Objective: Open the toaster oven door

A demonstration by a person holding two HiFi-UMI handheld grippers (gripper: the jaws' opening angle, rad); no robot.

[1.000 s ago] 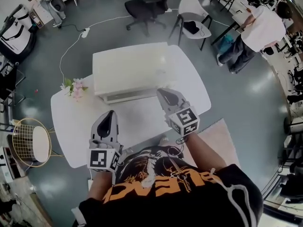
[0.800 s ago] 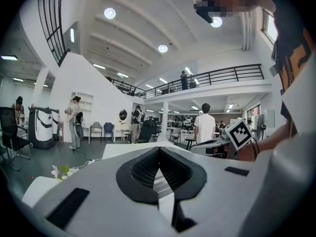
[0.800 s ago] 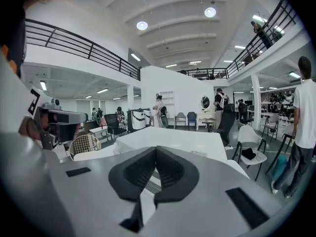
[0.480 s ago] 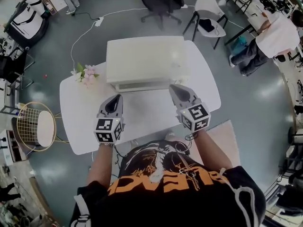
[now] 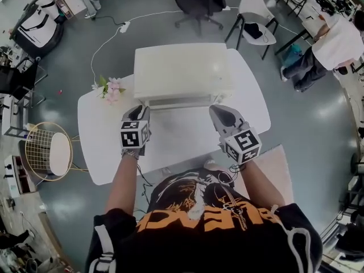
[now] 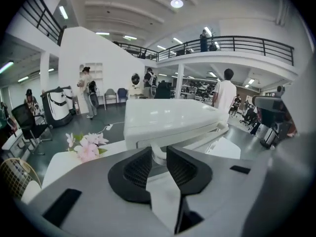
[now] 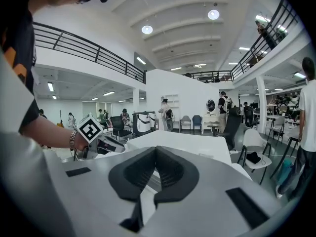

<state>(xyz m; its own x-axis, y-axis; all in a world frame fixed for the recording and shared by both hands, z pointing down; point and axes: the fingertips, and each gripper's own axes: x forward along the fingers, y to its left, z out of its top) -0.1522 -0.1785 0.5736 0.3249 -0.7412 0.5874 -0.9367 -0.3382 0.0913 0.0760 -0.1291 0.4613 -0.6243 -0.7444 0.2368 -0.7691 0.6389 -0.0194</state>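
The white toaster oven (image 5: 182, 73) stands at the far side of the white table (image 5: 108, 147), its door shut and the handle bar (image 5: 182, 102) along the front. My left gripper (image 5: 140, 114) is at the oven's front left corner. Its jaws are opening, and in the left gripper view the curved left end of the handle (image 6: 157, 155) shows in the gap of the left gripper (image 6: 159, 149) without the pads pressing on it. My right gripper (image 5: 222, 115) hovers shut and empty near the front right corner; in the right gripper view the right gripper (image 7: 155, 149) faces the oven (image 7: 187, 144).
Pink flowers (image 5: 111, 89) lie on the table left of the oven. A wire-frame chair (image 5: 42, 161) stands at the left, a pale rug (image 5: 273, 164) under the table's right side. An office chair (image 5: 202, 1), a white chair (image 5: 256, 21) and a person (image 5: 335, 38) are beyond the table.
Both grippers have moved forward to the oven's front, the left one farthest. The left jaws have come apart at the handle's left end. The right jaws stay shut.
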